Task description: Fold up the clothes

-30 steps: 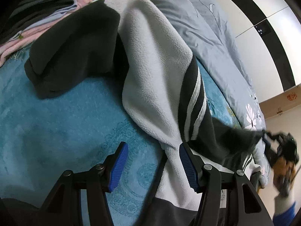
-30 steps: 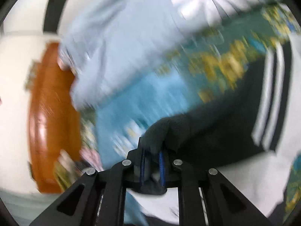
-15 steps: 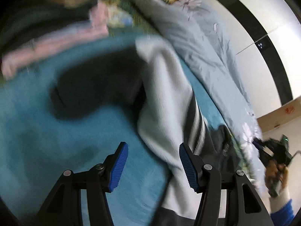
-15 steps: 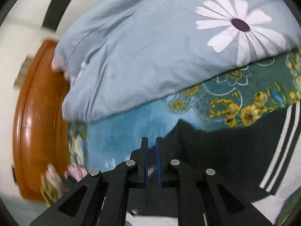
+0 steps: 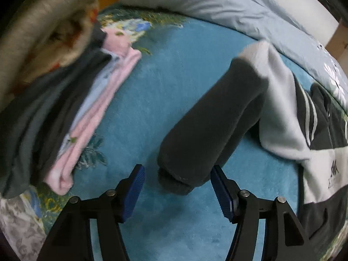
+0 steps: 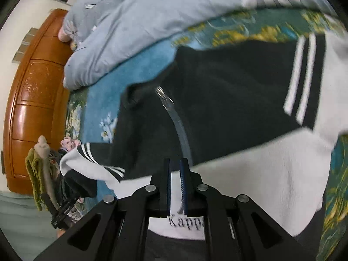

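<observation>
left gripper [image 5: 177,192] jaws apart over jacket sleeve [image 5: 208,126], right gripper [image 6: 176,182] closed

Fleece jacket [image 5: 280,100] on blue bedspread [image 5: 174,82]

We are seeing a black-and-white fleece jacket [image 5: 280,113] looking soft, fuzzy and matt, its 2 white stripes [image 6: 302,76] flat against the nap and its zip [image 6: 171,108] shining like glossy plastic. The turquoise plush bedspread [image 5: 174,76] is showing a short velvety pile. The pale blue cotton duvet [image 6: 134,21] is looking smooth and matt. The orange wooden headboard [image 6: 32,100] is gleaming, varnished. The blue gripper pads [image 5: 133,193] are looking ribbed, on matt black plastic.
</observation>
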Motion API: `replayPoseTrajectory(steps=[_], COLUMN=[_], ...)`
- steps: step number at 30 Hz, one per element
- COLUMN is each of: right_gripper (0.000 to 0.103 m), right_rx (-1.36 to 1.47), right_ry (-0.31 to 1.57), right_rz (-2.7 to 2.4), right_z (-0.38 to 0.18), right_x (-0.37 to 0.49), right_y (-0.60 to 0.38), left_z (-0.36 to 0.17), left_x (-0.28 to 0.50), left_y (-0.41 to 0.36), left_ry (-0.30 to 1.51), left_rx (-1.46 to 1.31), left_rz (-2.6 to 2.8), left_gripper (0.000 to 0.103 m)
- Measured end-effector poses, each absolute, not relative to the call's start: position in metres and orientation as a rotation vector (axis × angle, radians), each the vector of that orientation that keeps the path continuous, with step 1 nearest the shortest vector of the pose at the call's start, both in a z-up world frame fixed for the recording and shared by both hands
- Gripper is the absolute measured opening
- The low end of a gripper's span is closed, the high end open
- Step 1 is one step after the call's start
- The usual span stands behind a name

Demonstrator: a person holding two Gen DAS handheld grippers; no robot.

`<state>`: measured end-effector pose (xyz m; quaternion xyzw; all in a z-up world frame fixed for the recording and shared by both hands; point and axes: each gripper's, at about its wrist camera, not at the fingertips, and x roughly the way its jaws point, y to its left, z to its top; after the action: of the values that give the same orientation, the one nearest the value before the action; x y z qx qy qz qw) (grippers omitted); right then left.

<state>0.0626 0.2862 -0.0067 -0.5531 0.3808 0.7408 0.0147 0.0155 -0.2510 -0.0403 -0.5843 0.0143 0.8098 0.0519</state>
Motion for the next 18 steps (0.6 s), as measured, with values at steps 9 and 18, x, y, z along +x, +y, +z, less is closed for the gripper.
replayPoseTrajectory(steps=[9, 18], right_gripper=[0.008, 0.008], right_rx=[-1.704, -1.687], right_ry=[1.235, 1.295], right_rz=[2.236, 2.209], right_z=[-0.01, -0.021], right_x=[0.084, 0.093], right_y=[0.293, 0.295], left_z=[0.006, 0.049], left_x=[0.022, 0.014], left_y=[-0.261, -0.272], left_ry=[0.089, 0.597], left_rx=[-1.696, -1.846], left_rz=[2.575, 2.567], left_gripper=[0.024, 0.024])
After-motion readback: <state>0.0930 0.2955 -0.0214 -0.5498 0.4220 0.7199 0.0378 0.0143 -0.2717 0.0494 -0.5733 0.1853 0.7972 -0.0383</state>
